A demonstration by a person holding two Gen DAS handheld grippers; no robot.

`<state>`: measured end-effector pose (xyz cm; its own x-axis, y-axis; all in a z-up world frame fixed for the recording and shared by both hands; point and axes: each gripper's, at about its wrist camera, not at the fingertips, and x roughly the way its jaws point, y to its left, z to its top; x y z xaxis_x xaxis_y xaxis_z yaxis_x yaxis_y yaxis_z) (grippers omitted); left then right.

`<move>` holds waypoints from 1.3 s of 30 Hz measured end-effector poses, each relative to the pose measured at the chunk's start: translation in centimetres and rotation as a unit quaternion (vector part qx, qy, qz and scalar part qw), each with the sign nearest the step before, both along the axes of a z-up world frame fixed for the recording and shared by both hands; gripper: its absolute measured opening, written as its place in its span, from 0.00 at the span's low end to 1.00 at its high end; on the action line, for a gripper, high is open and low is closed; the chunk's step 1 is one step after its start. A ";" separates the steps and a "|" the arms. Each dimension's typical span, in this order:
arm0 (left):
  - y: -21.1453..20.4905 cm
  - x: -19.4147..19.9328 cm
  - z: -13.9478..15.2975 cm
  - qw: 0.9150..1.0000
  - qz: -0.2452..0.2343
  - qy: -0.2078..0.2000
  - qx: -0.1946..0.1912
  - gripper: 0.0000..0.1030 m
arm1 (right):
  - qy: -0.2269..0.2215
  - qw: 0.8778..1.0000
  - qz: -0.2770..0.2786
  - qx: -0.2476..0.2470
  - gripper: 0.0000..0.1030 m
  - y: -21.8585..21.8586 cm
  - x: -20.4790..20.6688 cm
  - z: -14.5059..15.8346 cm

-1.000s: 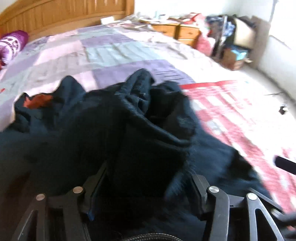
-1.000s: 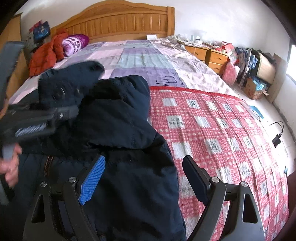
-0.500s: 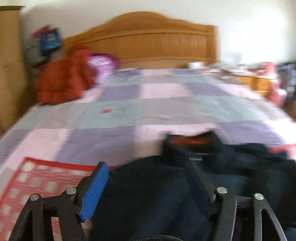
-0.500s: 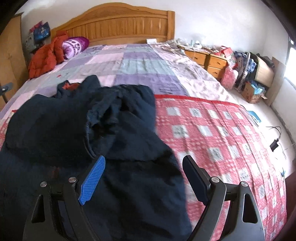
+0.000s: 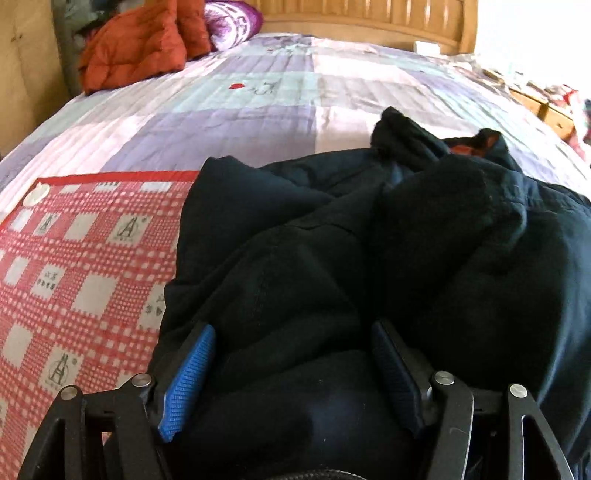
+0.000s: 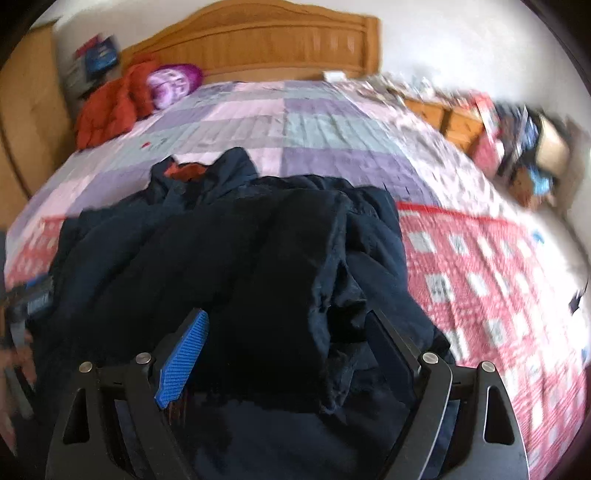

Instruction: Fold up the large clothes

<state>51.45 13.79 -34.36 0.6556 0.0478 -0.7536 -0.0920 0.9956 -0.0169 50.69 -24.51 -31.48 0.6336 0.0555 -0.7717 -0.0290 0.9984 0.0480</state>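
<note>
A large dark navy coat (image 5: 332, 258) lies crumpled on the bed, with orange lining showing at its collar (image 5: 461, 147). My left gripper (image 5: 291, 376) hovers low over the coat's near left part. Its jaws stand apart, and cloth lies below and between the blue pads (image 5: 188, 384) without being pinched. In the right wrist view the coat (image 6: 240, 258) fills the middle, one flap folded over its top. My right gripper (image 6: 284, 350) is open wide above the coat's near edge, nothing clamped. The left gripper's body (image 6: 37, 295) and a hand show blurred at the far left.
A red-and-white checked blanket (image 5: 74, 258) lies under the coat on a purple patchwork quilt (image 5: 240, 110). An orange-red jacket (image 5: 136, 48) and a purple pillow (image 5: 232, 22) sit by the wooden headboard (image 6: 258, 44). Bedside cabinets (image 6: 454, 118) and cluttered boxes (image 6: 535, 155) stand at the right.
My left gripper let go of the bunched coat cloth, swung to the left and came down over the coat's left side. The lifted part now lies folded on the coat. My right gripper shifted over the coat.
</note>
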 end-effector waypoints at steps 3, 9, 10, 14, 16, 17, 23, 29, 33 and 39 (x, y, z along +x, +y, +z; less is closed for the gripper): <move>0.4 0.1 0.3 1.000 -0.010 -0.004 -0.006 0.70 | 0.004 0.998 -0.053 0.042 0.86 -2.0 1.3 0.2; 0.5 0.0 0.0 1.000 -0.016 -0.006 -0.013 0.70 | 0.011 0.996 -0.053 0.071 0.86 -2.4 3.6 0.9; 0.5 0.0 0.0 1.000 -0.015 -0.006 -0.015 0.70 | 0.013 0.997 -0.043 0.059 0.86 -1.9 4.0 0.9; 0.6 0.2 0.1 1.000 -0.019 -0.002 -0.019 0.70 | 0.056 0.996 -0.014 0.065 0.65 -1.0 6.0 -1.1; 0.8 0.4 0.6 0.999 -0.022 0.000 -0.024 0.70 | 0.067 0.995 -0.001 0.073 0.32 -0.6 6.8 -1.5; 1.1 0.6 1.5 0.999 -0.024 -0.006 -0.030 0.70 | 0.064 0.995 0.009 0.079 0.25 -0.5 6.9 -1.4; 3.2 4.8 6.6 0.998 -0.016 -0.050 -0.027 0.70 | 0.041 0.997 0.045 0.044 0.18 0.5 6.7 -0.1; 4.5 12.8 1.6 0.994 -0.011 0.110 0.027 0.70 | 0.030 0.998 0.031 0.037 0.18 0.0 5.0 -0.1; 5.5 14.3 -2.1 0.987 0.001 0.161 -0.016 0.74 | 0.030 0.998 0.018 0.046 0.17 -1.2 3.4 -0.4; 7.0 15.9 -2.0 0.987 0.082 0.135 -0.033 0.77 | -0.006 0.999 0.040 0.000 0.13 -0.3 4.2 1.2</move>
